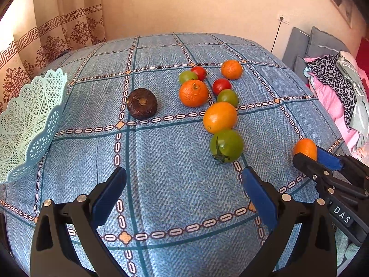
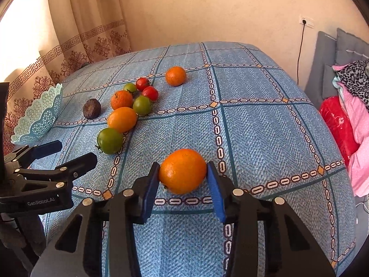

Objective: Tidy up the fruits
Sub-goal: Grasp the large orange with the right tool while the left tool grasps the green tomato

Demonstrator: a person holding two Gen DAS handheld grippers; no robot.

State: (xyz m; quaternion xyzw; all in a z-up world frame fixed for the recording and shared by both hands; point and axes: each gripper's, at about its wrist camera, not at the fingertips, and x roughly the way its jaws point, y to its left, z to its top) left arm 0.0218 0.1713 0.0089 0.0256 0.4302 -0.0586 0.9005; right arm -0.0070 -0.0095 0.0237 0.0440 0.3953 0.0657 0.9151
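Held orange: an orange sat between the blue pads of the right gripper, low over the blue patterned tablecloth; both pads looked pressed to its sides, so I judged it clamped, though whether it was lifted clear of the cloth I could not tell
Why held so: the pinch ran across the fruit's widest part, a sensible hold for a round, smooth thing that could roll free
Left gripper: the left gripper hung with jaws spread wide and nothing between them, near the green tomato, likely waiting its turn
Loose fruit: an orange-yellow fruit, a stemmed mandarin, a far mandarin, two more green tomatoes and two red tomatoes lay clustered mid-cloth; a dark wrinkled fruit lay apart, to their left
Basket: the pale green lattice basket stood at the left edge, well apart from the held orange; the part of its inside in view held nothing
Progress: sorting seemed barely begun, judged from the fruit on the cloth
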